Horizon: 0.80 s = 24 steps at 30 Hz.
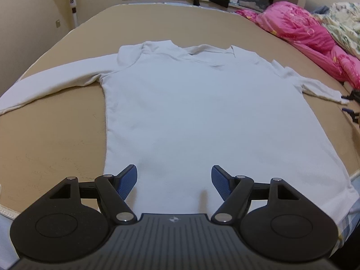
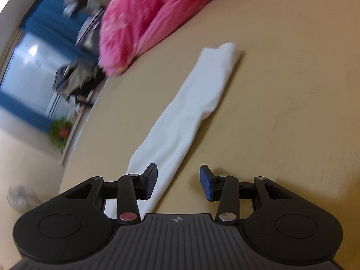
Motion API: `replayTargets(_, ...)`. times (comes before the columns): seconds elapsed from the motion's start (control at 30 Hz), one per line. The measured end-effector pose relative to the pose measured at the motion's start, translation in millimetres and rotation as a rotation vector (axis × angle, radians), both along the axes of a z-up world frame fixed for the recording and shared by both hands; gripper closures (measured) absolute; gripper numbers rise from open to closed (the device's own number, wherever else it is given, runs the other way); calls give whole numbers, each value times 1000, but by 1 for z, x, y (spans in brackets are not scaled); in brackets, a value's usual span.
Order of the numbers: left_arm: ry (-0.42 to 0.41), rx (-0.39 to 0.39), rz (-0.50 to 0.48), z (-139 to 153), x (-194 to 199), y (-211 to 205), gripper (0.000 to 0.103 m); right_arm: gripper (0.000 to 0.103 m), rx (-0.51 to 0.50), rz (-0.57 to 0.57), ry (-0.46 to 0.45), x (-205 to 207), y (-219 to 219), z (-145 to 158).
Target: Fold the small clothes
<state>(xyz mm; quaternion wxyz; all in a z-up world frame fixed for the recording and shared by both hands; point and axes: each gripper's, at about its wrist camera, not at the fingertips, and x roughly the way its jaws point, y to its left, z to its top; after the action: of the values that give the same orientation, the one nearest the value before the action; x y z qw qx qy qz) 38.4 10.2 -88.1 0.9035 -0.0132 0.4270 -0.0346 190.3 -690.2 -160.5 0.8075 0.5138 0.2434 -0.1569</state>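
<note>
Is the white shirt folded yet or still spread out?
Spread: the white shirt lies flat on the bed, both sleeves out sideways.

1. Your left gripper (image 1: 174, 181) points steeply downward, jaws set wide apart, nothing clamped between them.
2. Your right gripper (image 2: 178, 181) angles downward, rolled sideways, jaws parted, pads gripping nothing.

In the left wrist view, the white long-sleeved cotton top (image 1: 202, 112) has its near hem hidden behind the gripper body, and its left cuff runs off the frame's edge. In the right wrist view, the crumpled pink quilt (image 2: 139, 22), the green potted plant (image 2: 59, 132) and the blue-framed window (image 2: 33, 67) are smeared by blur.
</note>
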Motion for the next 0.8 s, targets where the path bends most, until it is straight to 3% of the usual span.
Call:
replayTargets(0.17, 8, -22, 29, -1, 3, 4, 25, 60, 29, -63, -33, 13, -18, -19)
replayTargets(0.47, 33, -48, 51, -4, 7, 11, 25, 63, -14, -111, -52, 42, -23, -25)
replayTargets(0.53, 34, -65, 58, -3, 7, 13, 25, 75, -51, -121, -30, 48, -19, -23)
replayTargets(0.57, 35, -78, 64, -2, 8, 15, 25, 90, -62, -124, -17, 51, -18, -23)
replayTargets(0.6, 36, -90, 69, -2, 8, 17, 25, 99, -73, -126, -3, 54, -16, -22)
replayTargets(0.7, 32, -133, 87, 2, 8, 24, 25, 100, -203, -142, 41, 62, -3, -4)
replayTargets(0.8, 18, -146, 108, 7, 5, 31, 25, 100, -397, -126, 15, 76, 28, 37)
